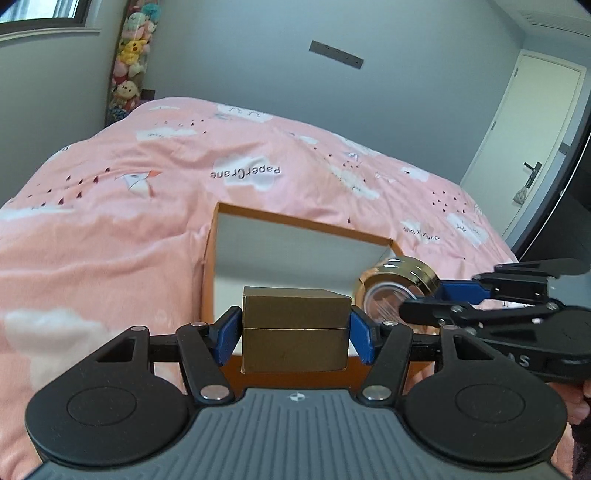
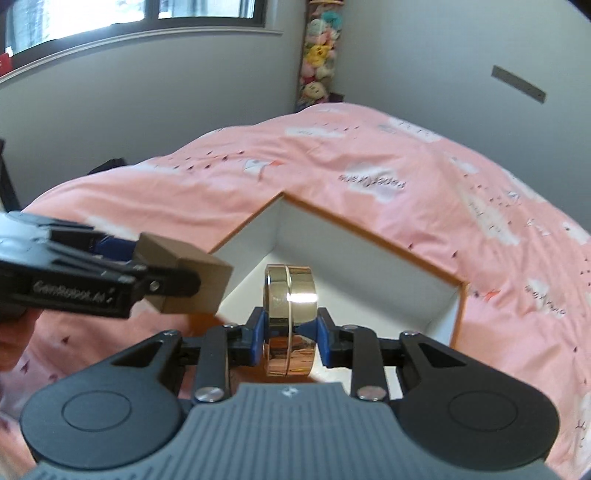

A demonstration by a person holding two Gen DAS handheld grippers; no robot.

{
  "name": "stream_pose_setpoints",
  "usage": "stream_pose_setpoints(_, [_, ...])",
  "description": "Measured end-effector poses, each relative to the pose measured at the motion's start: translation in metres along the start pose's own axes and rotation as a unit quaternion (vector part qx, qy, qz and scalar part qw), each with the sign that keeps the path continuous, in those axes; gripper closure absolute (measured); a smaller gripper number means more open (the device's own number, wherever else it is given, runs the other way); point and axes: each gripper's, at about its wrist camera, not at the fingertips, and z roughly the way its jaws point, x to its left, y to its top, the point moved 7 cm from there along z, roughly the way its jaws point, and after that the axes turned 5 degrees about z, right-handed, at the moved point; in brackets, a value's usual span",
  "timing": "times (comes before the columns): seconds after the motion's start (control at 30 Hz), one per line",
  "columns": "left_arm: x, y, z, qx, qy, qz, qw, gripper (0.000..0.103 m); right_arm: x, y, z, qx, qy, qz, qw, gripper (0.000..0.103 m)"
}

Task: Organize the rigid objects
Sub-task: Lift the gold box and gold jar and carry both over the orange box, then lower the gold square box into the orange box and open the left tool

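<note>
My left gripper (image 1: 294, 328) is shut on a small brown cardboard box (image 1: 295, 326) and holds it above the near edge of an open orange box with white inside (image 1: 218, 254). My right gripper (image 2: 290, 330) is shut on a round gold jar with a clear base (image 2: 290, 314), held on edge over the same orange box (image 2: 365, 229). In the left wrist view the right gripper (image 1: 439, 295) and the gold jar (image 1: 399, 280) are at the right. In the right wrist view the left gripper (image 2: 147, 266) with the brown box (image 2: 192, 284) is at the left.
The orange box lies on a bed with a pink cloud-print quilt (image 1: 110, 206). A column of plush toys (image 1: 129, 59) stands in the far corner. A white door (image 1: 517, 129) is at the right, a window (image 2: 129, 14) on the far wall.
</note>
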Motion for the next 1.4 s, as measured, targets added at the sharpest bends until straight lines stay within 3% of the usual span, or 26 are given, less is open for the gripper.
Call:
stream_pose_setpoints(0.2, [-0.007, 0.007, 0.038, 0.01, 0.002, 0.022, 0.9997, 0.033, -0.032, 0.008, 0.033, 0.013, -0.018, 0.034, 0.999, 0.075])
stream_pose_setpoints(0.5, [0.007, -0.008, 0.119, 0.082, 0.021, 0.023, 0.9961, 0.033, -0.068, -0.014, 0.092, 0.078, -0.023, 0.091, 0.992, 0.075])
stream_pose_setpoints(0.7, [-0.001, -0.008, 0.139, 0.101, 0.092, 0.075, 0.9878, 0.033, -0.074, -0.027, 0.108, 0.098, -0.02, 0.101, 0.99, 0.075])
stream_pose_setpoints(0.83, [-0.02, -0.004, 0.142, 0.091, 0.095, 0.121, 0.9839, 0.033, -0.082, -0.032, 0.113, 0.107, -0.026, 0.109, 0.988, 0.075])
stream_pose_setpoints(0.9, [-0.029, -0.007, 0.149, 0.108, 0.089, 0.141, 0.9801, 0.033, -0.088, -0.033, 0.113, 0.108, -0.032, 0.114, 0.987, 0.075])
stream_pose_setpoints(1.0, [-0.031, -0.017, 0.164, 0.153, 0.073, 0.131, 0.9769, 0.033, -0.093, -0.035, 0.113, 0.113, -0.039, 0.115, 0.986, 0.075])
stream_pose_setpoints(1.13, [-0.023, -0.023, 0.175, 0.175, 0.094, 0.119, 0.9728, 0.033, -0.093, -0.037, 0.112, 0.113, -0.037, 0.108, 0.987, 0.075])
stream_pose_setpoints(1.4, [-0.011, -0.026, 0.183, 0.217, 0.09, 0.083, 0.9684, 0.032, -0.089, -0.041, 0.115, 0.119, -0.027, 0.109, 0.987, 0.075])
